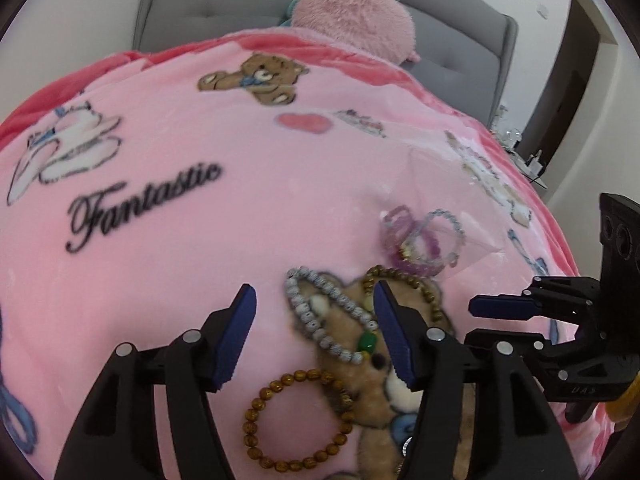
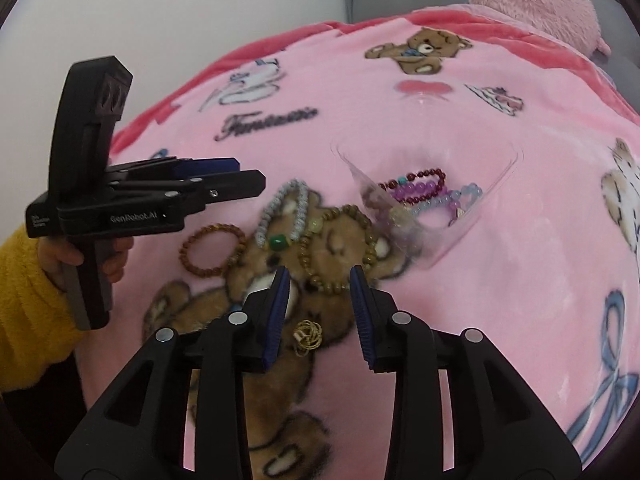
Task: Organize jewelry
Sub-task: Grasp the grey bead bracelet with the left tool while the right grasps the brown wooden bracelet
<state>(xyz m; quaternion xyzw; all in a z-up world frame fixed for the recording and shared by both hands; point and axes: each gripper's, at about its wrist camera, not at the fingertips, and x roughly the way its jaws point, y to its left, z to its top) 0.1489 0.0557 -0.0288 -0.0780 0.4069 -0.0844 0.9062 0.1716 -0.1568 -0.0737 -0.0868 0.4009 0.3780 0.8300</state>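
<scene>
Several beaded bracelets (image 2: 432, 196) already sit inside the clear bag (image 2: 460, 236) on the bed's pink blanket (image 1: 200, 280). Three loose bracelets (image 2: 212, 250) and a gold trinket (image 2: 308, 334) lie beside it, unsorted. Left claw (image 1: 316, 328) and right claw (image 2: 318, 300) both hover apart, holding nothing.

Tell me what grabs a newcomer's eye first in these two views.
The bright pink blanket with its "Fantastic" script fills both views. In the middle, loose bead bracelets lie on a printed teddy bear: a grey one with a green bead and a brown wooden one. Just right of them a clear plastic bag holds purple and red bracelets.
</scene>
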